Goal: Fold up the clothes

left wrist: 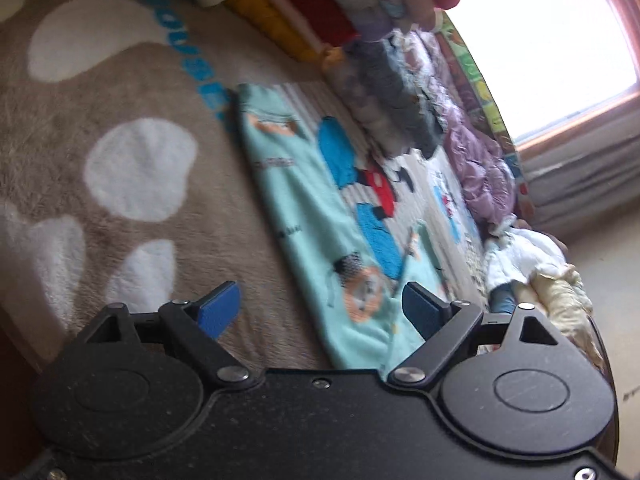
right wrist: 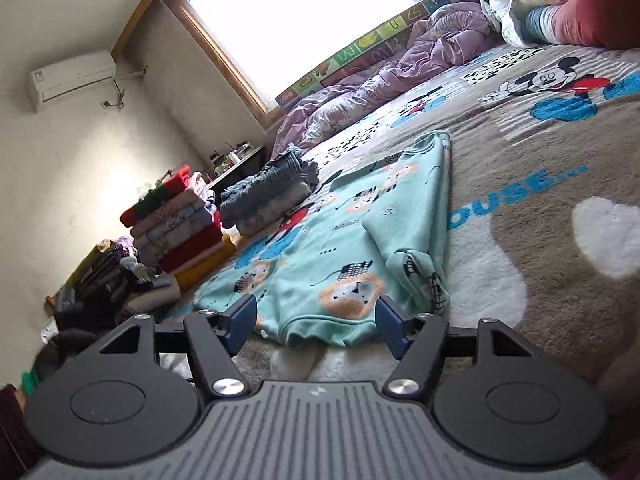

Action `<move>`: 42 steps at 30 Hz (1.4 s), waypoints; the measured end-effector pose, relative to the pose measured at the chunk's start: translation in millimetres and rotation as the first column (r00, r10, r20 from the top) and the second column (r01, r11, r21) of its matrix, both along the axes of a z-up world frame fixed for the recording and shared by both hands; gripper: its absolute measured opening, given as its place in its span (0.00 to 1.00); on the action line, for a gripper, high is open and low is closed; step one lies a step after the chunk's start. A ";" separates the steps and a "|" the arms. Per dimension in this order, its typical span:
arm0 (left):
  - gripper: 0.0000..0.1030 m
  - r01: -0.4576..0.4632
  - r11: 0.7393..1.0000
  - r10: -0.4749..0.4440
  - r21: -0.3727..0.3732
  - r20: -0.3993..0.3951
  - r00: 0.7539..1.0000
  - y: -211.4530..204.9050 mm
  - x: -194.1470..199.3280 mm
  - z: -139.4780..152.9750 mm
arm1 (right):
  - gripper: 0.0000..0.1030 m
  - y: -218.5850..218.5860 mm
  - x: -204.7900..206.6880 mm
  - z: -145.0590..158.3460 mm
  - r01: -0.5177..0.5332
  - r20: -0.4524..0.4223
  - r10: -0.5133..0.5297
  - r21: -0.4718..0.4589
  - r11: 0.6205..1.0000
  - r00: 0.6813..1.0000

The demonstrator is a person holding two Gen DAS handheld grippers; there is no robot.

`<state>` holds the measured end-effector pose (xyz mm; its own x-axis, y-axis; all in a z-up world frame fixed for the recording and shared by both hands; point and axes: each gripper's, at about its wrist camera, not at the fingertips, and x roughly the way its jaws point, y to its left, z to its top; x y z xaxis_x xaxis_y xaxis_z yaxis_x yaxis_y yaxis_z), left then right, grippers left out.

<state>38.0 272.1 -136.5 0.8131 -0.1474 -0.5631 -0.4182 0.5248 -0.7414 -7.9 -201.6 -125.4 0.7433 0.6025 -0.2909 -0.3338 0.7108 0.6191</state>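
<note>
A mint-green child's garment with lion prints (left wrist: 316,216) lies flat on the brown Mickey Mouse blanket (left wrist: 120,92). It also shows in the right wrist view (right wrist: 344,248), with one sleeve folded in along its right side. My left gripper (left wrist: 320,316) is open and empty, hovering above the garment's near edge. My right gripper (right wrist: 316,324) is open and empty, low at the garment's near hem, one finger on each side of it.
Stacks of folded clothes (right wrist: 180,224) and folded jeans (right wrist: 272,196) stand along the bed's left side. A crumpled purple quilt (right wrist: 384,76) lies under the window. A heap of unfolded clothes (right wrist: 552,4) sits at the far right.
</note>
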 end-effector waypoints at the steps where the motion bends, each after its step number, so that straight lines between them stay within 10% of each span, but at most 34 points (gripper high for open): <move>1: 0.86 -0.010 1.000 0.010 0.004 -0.004 1.000 3.0 1.6 -4.4 | 0.65 0.6 3.3 -0.6 0.001 -0.001 -0.001 0.008 1.000 1.000; 20: 0.80 -0.008 1.000 0.005 0.018 0.115 0.993 67.5 72.7 -25.6 | 0.65 9.4 83.0 -19.3 -0.004 -0.036 0.007 0.098 0.995 0.999; 23: 0.69 -0.018 0.998 0.013 0.052 0.101 0.995 66.8 78.6 -23.5 | 0.65 11.8 92.7 -19.0 -0.018 -0.028 0.021 0.125 0.992 0.999; 28: 0.15 -0.014 0.996 0.006 0.084 0.093 0.996 62.5 83.7 -14.9 | 0.65 12.3 106.3 -14.0 -0.057 0.006 0.057 0.169 0.984 0.998; 42: 0.06 0.127 0.884 -0.258 0.450 0.243 0.935 -63.3 78.0 110.1 | 0.66 -28.2 118.5 -6.2 -0.054 0.042 0.043 0.307 0.950 0.998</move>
<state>116.0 208.8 -26.3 0.9278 -0.1209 -0.3528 -0.0790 0.8607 -0.5029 110.6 -229.8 -131.6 0.7169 0.6946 -0.0597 -0.3886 0.4693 0.7929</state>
